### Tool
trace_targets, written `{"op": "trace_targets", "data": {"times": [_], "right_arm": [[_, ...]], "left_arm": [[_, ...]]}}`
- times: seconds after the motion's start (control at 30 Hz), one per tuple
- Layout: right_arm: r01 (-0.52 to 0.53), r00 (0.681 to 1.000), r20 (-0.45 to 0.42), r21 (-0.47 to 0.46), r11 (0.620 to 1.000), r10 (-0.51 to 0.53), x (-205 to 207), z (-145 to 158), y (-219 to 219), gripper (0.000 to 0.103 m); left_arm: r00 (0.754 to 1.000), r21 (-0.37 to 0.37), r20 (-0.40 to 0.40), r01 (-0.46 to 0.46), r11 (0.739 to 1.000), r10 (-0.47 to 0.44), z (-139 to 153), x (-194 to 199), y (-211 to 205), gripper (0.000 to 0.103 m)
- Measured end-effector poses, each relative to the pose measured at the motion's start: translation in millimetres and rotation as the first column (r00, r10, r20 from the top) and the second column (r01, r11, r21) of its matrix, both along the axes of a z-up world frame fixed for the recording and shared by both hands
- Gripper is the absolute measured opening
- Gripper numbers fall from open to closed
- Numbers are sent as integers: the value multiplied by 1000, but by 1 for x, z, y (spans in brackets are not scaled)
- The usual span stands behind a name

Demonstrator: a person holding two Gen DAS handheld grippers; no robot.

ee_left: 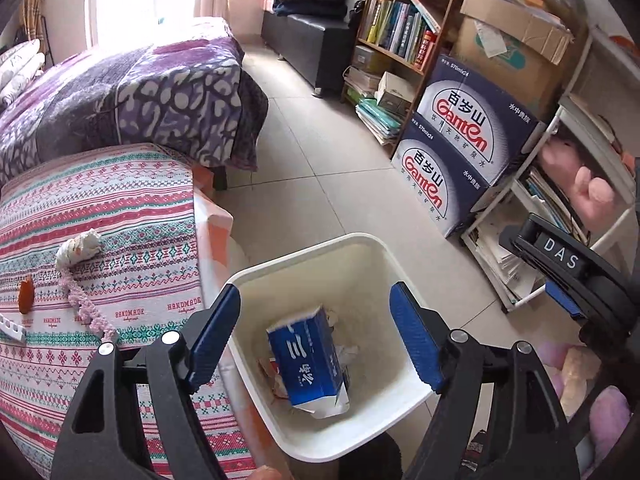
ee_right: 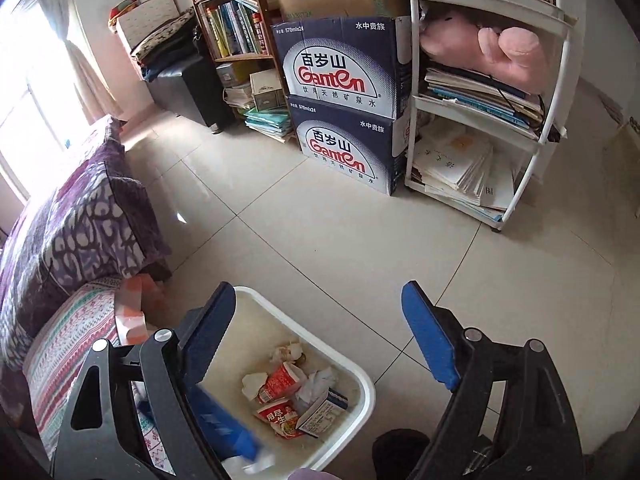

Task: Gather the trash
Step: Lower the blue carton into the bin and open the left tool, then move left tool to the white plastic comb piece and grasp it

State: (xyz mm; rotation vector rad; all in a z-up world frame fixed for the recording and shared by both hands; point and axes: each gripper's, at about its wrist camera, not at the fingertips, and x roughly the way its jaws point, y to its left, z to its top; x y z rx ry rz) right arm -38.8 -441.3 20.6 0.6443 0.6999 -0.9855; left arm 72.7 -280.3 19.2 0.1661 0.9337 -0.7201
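Note:
A white trash bin stands on the tiled floor beside the table. My left gripper is open and empty right above it. A blue tissue pack lies inside the bin on crumpled paper. In the right wrist view the bin holds red wrappers and crumpled tissues, and the blue pack shows blurred at its left side. My right gripper is open and empty above the bin. A crumpled white wad and an orange scrap lie on the patterned tablecloth.
A pink crocheted strip lies on the table. A purple-covered bed is behind it. Ganten boxes, a bookshelf and a white rack with papers and a pink plush line the far wall.

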Motion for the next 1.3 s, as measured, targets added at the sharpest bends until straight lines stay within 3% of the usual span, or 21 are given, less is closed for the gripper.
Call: {"op": "trace_targets", "data": {"times": [0.3,0.47,0.6,0.77,0.97,1.17,1.3], "right_arm": [[-46,999,-1,-4,999,46,20,-1,23,87],[-112,993,-25,-17,994,112,43,-2,48,87],[-175,984,-52,-29,984,173,66,-5,72,88],[-278,956,-108,-36,960,272,100,-14,109,89],[-400,906,-171,-57,915,386,138,-27,157,89],[-540,824,-233,-51,840,516,170,-42,203,89],[-626,758,-260,-37,779,598,188,-55,231,89]], "left_arm": [[992,83,41,-125,989,122,-4,31,45,77],[972,154,41,-236,959,232,-16,62,87,78],[936,190,19,-349,918,352,-26,91,131,78],[865,208,-19,-486,849,501,-35,123,193,78],[756,213,-61,-628,749,652,-41,153,261,78],[656,229,-64,-724,651,752,-50,175,308,78],[603,245,-34,-768,592,797,-58,186,332,78]]}}
